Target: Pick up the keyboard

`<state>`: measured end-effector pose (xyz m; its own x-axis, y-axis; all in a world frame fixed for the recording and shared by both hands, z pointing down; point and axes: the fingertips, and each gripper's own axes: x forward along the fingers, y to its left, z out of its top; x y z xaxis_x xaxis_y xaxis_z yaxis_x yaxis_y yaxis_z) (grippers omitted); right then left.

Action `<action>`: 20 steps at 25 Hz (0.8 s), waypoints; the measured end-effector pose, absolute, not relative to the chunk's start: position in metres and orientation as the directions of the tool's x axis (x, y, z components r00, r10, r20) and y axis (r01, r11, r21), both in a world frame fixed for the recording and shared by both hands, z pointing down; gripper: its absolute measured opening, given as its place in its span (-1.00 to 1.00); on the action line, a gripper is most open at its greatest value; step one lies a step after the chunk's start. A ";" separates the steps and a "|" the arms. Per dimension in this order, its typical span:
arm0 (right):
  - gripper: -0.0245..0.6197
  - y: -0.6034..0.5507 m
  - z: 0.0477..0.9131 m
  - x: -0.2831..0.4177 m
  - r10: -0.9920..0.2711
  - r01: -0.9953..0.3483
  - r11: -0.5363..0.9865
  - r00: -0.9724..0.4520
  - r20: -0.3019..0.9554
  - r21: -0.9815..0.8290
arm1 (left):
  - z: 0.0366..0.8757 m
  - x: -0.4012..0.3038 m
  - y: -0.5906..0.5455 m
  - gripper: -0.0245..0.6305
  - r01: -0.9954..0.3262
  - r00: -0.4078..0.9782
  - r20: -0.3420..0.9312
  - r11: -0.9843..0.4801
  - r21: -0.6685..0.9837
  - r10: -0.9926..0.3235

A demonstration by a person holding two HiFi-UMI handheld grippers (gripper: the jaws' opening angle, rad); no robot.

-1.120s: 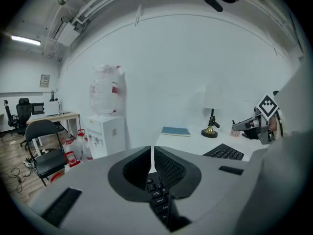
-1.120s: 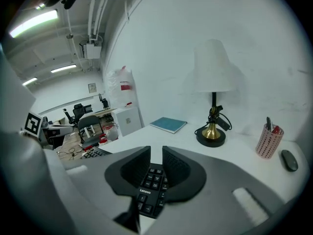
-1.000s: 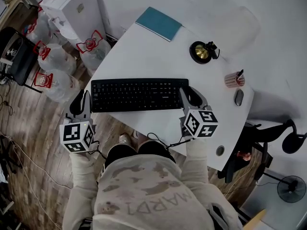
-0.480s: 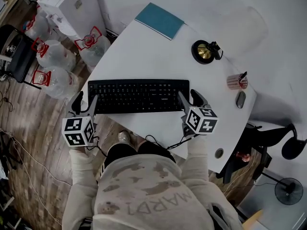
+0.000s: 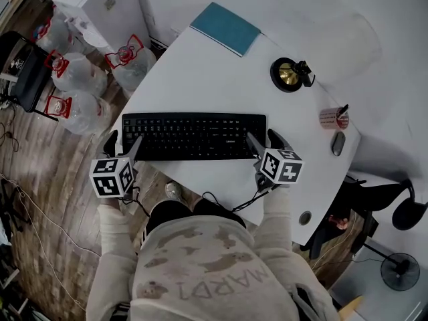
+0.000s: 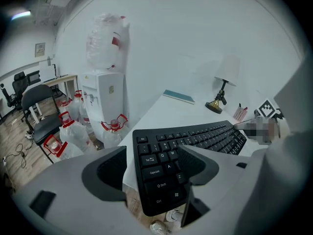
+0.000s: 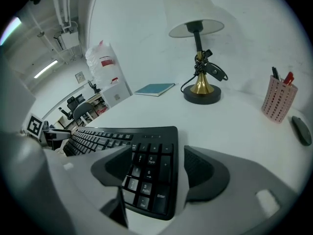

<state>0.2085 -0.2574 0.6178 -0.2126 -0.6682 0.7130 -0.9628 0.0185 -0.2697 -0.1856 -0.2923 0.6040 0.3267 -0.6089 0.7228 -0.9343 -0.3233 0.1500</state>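
White desk (image 5: 200, 65), keyboard (image 5: 194, 136); mouse (image 7: 302, 130) in right gripper view, not left.

The grey left gripper (image 6: 153, 153), jaws opening, straddles the left end of a flat black plastic keyboard (image 6: 195, 137) on a white tabletop (image 6: 171, 112)

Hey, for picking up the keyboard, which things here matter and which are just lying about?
In the job: black full-size keyboard; left gripper and right gripper, jaws opening, one keyboard end between each pair.
Lying about: teal notebook; gold-based desk lamp; pink mesh pen holder; dark grey mouse; clear water jugs on the floor.
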 end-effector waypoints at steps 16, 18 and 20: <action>0.08 -0.259 0.630 0.203 -0.636 -0.936 0.043 -0.295 0.713 -0.348 | 0.625 -0.178 -0.292 0.03 -0.923 0.377 0.762 -0.280 0.264 -0.526; 0.07 -0.258 0.629 0.203 -0.635 -0.936 0.039 -0.293 0.715 -0.349 | 0.625 -0.179 -0.291 0.03 -0.927 0.369 0.762 -0.272 0.259 -0.532; 0.05 -0.257 0.627 0.203 -0.643 -0.936 0.038 -0.291 0.709 -0.351 | 0.624 -0.179 -0.290 0.03 -0.928 0.367 0.757 -0.271 0.256 -0.540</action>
